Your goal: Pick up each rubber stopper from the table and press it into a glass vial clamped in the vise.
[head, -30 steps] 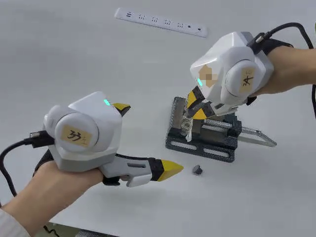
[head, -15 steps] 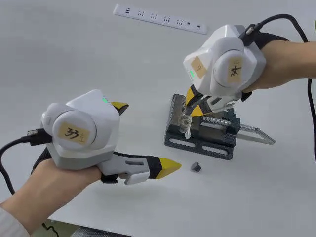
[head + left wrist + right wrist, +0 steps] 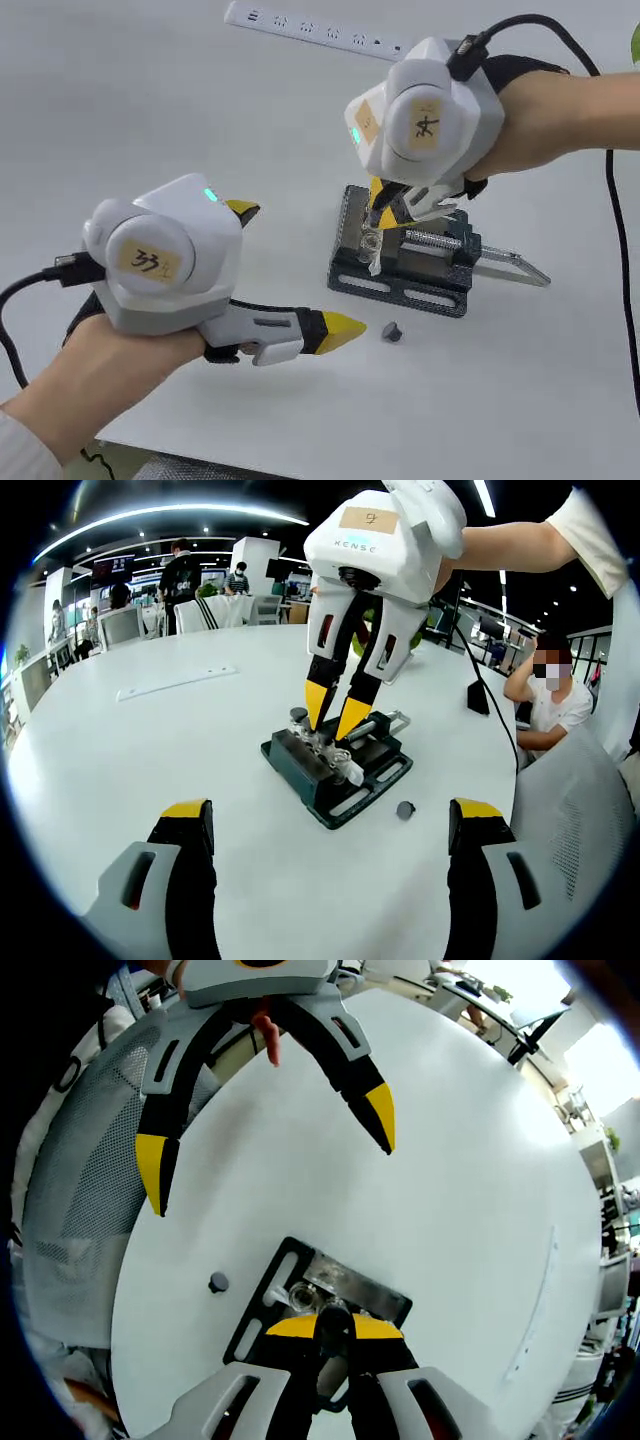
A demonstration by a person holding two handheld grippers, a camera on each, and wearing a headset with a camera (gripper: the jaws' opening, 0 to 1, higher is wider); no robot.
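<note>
At the left of the head view, the left hand-held gripper (image 3: 295, 269) is held in a hand low over the white bench (image 3: 140, 100). Its two yellow-tipped jaws are spread wide apart, and nothing is gripped between them. In the left gripper view the same two jaws rise at the bottom corners, with bare bench between them.

Near the far edge of the bench a white power strip (image 3: 310, 32) is seen lying flat.

Further right, a loose stopper (image 3: 392, 332) — small, dark and round — lies on the bench just in front of the vise (image 3: 420, 280) and apart from it. It is found between the near jaw tip of the left hand-held gripper and the vise base.

The dark vise stands on the bench with its screw handle pointing to the right. A glass vial (image 3: 371, 243) is clamped upright at its left end.

Above the vial, the right hand-held gripper (image 3: 334, 1330) is held pointing steeply down. Its jaws are drawn close together and are clamped on a dark rubber stopper (image 3: 333, 1317), as seen in the right gripper view, with the held stopper directly over the vial. Whether the stopper touches the vial mouth cannot be told.
</note>
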